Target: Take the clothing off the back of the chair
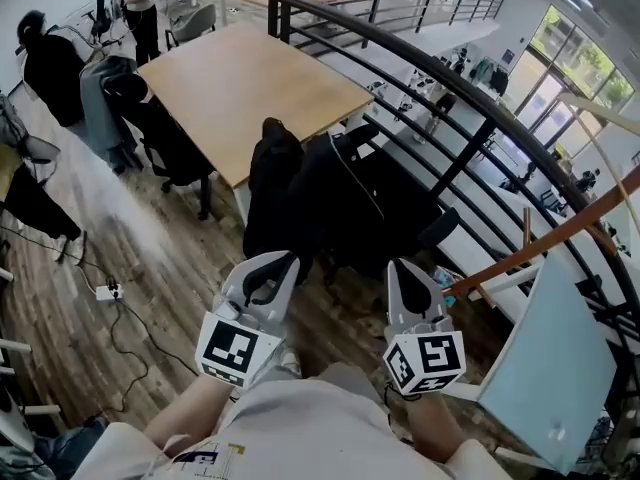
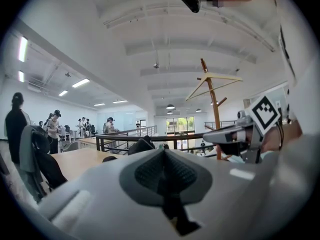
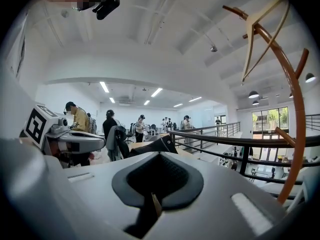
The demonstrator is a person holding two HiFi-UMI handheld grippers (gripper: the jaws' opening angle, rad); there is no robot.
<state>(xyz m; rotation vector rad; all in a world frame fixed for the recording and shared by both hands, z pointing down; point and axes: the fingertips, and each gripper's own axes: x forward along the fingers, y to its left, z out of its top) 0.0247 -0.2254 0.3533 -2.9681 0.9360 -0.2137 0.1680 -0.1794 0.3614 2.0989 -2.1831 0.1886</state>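
Left claw [image 1: 280, 264] clenched, nothing in it. Ahead of it, black clothing [image 1: 274, 180] hangs over the chair [image 1: 375, 203] back, with the surface [image 1: 250, 78] beyond. Right claw [image 1: 401, 267] clenched, empty, chair ahead, railing [image 1: 480, 118] to its right.

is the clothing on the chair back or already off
On: the black clothing hangs draped over the back of the chair, beside the wooden table.

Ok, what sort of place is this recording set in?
Probably an open-plan office on a mezzanine: long light wooden table, black office chairs, black metal railing overlooking a lower floor.
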